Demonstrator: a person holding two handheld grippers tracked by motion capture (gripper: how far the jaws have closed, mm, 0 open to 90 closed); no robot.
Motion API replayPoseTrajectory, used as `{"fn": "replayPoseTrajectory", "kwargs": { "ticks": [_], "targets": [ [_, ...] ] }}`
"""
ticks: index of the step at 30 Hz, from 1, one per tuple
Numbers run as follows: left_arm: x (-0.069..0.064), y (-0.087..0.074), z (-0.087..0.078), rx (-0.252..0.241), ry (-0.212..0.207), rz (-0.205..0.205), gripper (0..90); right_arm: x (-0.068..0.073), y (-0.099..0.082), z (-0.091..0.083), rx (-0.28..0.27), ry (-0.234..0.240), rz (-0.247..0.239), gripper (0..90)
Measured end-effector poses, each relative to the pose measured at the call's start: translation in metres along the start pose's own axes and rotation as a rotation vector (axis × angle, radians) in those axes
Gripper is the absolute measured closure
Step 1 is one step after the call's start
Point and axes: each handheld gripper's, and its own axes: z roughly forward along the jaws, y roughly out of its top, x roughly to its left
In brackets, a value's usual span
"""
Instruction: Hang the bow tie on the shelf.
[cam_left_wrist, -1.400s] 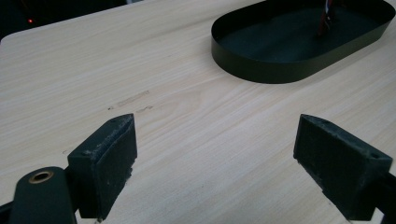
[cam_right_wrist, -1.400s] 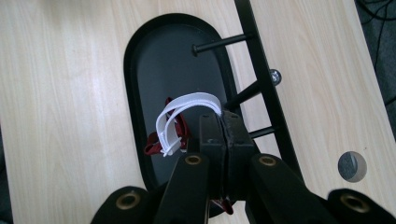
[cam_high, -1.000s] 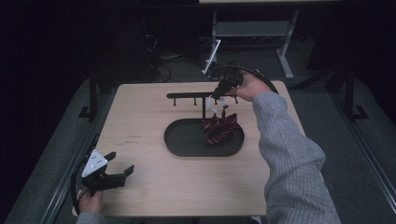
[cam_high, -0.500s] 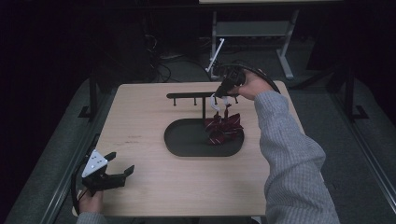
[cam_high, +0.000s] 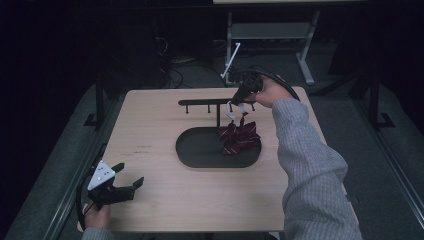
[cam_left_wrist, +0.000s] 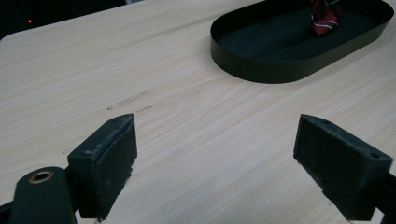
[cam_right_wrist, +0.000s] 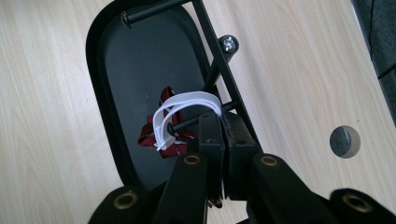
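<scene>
I am holding my right gripper (cam_right_wrist: 223, 122) fingers pressed together on the white strap (cam_right_wrist: 187, 103) of the red bow tie (cam_high: 238, 138), looping it over a rack peg (cam_right_wrist: 187, 124) pointing back toward me, above the tray (cam_high: 200, 150); my left gripper (cam_high: 131, 186) fingers are standing apart, idle on the surface (cam_high: 165, 200).

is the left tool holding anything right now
No, the left tool stands open over bare table, nothing between its jaws.

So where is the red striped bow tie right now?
In the high view the red striped bow tie hangs by its white strap below the rack's right pegs, over the right end of the black tray.
</scene>
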Motion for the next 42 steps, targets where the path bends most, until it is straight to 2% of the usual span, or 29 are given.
{"fn": "replayPoseTrajectory", "kwargs": {
  "ticks": [24, 42],
  "targets": [
    [-0.001, 0.000, 0.001, 0.001, 0.000, 0.003, 13.1, 0.001, -0.008, 0.003, 0.002, 0.006, 0.010, 84.5],
    [-0.002, 0.001, 0.001, 0.001, -0.003, 0.003, 13.1, 0.003, -0.014, 0.002, 0.006, 0.017, 0.023, 78.9]
  ]
}}
